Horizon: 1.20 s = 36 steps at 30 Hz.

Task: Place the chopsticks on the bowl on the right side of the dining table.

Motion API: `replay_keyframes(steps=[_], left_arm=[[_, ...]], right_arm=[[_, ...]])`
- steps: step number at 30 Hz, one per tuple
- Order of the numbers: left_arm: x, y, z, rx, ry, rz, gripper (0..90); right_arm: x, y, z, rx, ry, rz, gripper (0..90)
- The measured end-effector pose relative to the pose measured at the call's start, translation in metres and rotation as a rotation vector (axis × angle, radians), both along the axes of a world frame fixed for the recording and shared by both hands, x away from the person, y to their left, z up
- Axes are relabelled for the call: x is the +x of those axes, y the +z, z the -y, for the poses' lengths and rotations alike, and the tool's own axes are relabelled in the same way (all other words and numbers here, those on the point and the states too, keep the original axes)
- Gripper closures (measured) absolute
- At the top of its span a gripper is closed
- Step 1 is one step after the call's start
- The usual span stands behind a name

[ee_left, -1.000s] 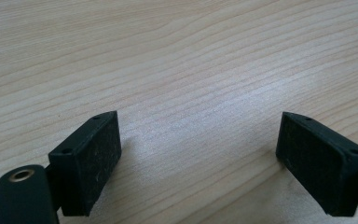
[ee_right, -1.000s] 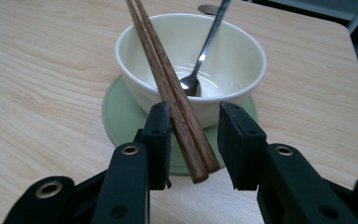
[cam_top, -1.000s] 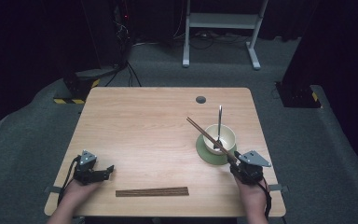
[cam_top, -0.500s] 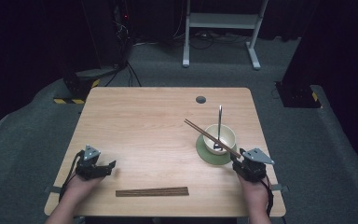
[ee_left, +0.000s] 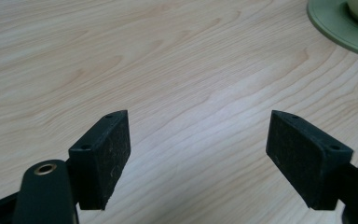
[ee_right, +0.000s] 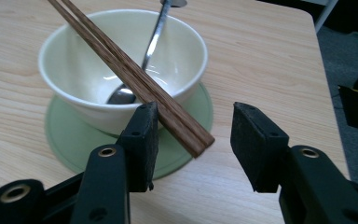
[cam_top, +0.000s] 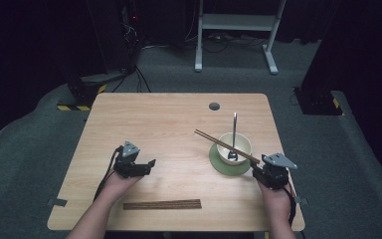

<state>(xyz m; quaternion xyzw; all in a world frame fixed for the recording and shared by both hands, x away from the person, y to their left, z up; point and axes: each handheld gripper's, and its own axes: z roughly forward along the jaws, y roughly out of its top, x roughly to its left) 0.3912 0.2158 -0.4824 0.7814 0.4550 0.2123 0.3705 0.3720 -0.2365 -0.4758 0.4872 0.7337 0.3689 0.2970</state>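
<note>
Across the cream ceramic bowl [ee_right: 121,70]: pair of brown wooden chopsticks [ee_right: 135,79], released, right gripper [ee_right: 193,144] fingers just opening; withdrawal may tip them off. Left gripper [ee_left: 214,158] fingers apart, empty.

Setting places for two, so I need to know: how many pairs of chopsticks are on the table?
2. One pair of chopsticks lies across the bowl, its near end between the right gripper's open jaws. The other pair lies flat near the table's front edge.

A cream bowl [ee_right: 121,65] is sitting on a pale green saucer [ee_right: 65,140]; brown chopsticks [ee_right: 135,79] are crossing it above the light wood-grain table [cam_top: 154,119].
</note>
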Motion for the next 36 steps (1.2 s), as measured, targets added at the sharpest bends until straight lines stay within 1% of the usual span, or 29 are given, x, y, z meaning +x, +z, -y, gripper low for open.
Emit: replay_keyframes(steps=[2, 4, 7, 9, 16, 18, 21, 24, 28, 30, 34, 36], left_arm=[[0.006, -0.001, 0.011, -0.008, -0.003, -0.001, 21.8], [0.012, -0.001, 0.023, -0.010, 0.004, 0.010, 21.4], [0.019, 0.000, 0.039, -0.027, -0.003, 0.019, 21.8], [0.024, 0.001, 0.052, -0.036, -0.013, 0.027, 22.1], [0.039, 0.007, 0.090, -0.034, -0.032, 0.062, 23.2], [0.043, 0.008, 0.099, -0.030, -0.029, 0.076, 24.5], [0.050, 0.010, 0.112, -0.040, -0.036, 0.094, 28.4], [0.055, 0.011, 0.123, -0.028, -0.039, 0.109, 31.6], [0.058, 0.008, 0.135, -0.015, -0.031, 0.111, 33.9], [0.058, 0.006, 0.138, -0.014, -0.032, 0.110, 33.6], [0.057, 0.003, 0.142, -0.027, -0.032, 0.107, 31.5], [0.058, 0.003, 0.144, -0.032, -0.033, 0.113, 31.2]], right_arm=[[0.003, -0.002, 0.004, -0.005, -0.004, -0.002, 49.1], [0.005, -0.004, 0.006, -0.017, -0.005, -0.006, 47.9], [0.008, -0.005, 0.009, -0.025, -0.003, -0.002, 47.3], [0.011, -0.003, 0.012, -0.017, -0.005, 0.005, 47.0], [0.023, 0.001, 0.017, -0.007, 0.006, 0.016, 47.8], [0.026, 0.001, 0.017, -0.007, 0.006, 0.016, 48.4], [0.032, 0.002, 0.020, 0.001, 0.005, 0.012, 49.3], [0.037, 0.002, 0.020, 0.001, 0.007, 0.005, 50.7], [0.043, 0.000, 0.019, 0.003, 0.018, -0.004, 55.1], [0.045, 0.000, 0.019, 0.004, 0.020, -0.007, 56.5], [0.048, 0.001, 0.019, 0.012, 0.025, -0.004, 58.4], [0.050, 0.000, 0.020, 0.019, 0.027, -0.011, 58.4]])
